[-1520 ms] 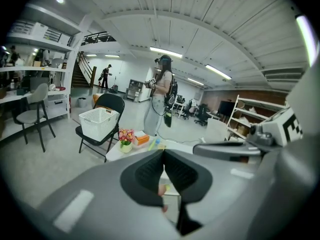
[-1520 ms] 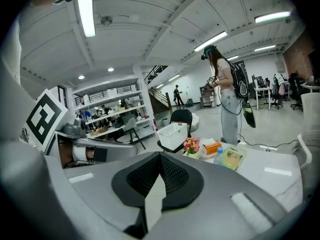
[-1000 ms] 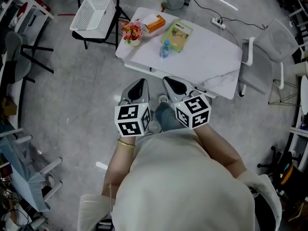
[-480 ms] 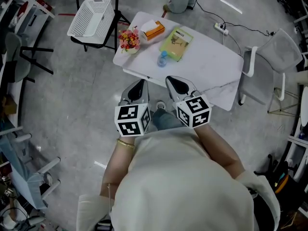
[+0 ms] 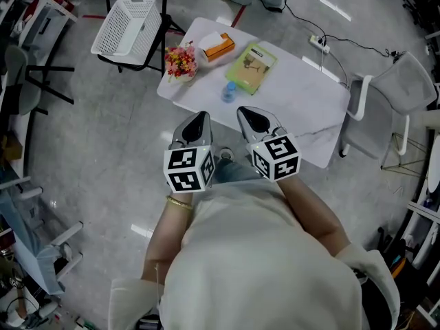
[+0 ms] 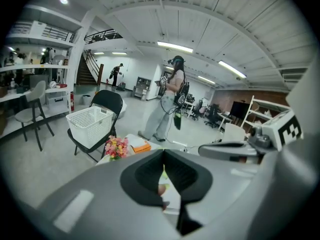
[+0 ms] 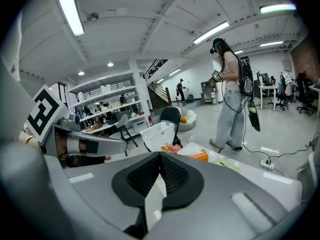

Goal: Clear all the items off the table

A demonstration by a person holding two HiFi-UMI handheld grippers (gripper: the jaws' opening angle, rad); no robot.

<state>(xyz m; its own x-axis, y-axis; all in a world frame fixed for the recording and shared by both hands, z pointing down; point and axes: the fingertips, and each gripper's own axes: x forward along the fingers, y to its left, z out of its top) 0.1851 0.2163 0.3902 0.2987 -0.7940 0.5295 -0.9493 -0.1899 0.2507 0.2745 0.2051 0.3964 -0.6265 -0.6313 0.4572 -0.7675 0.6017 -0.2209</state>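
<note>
On a white table lie a flower pot, an orange tissue box, a green book and a small water bottle. My left gripper and right gripper hover side by side in front of the table's near edge, both shut and empty. In the left gripper view the flowers and the orange box show past the closed jaws. From the right gripper view I see the flowers and the box on the table.
A white mesh basket rests on a black chair at the table's left end. A white chair stands at the right of the table. A power strip and cables lie on the floor behind. A person stands beyond the table.
The table and its items have slid slightly left and up in the head view as I shifted. Both grippers stay shut and keep their place in front of me.
</note>
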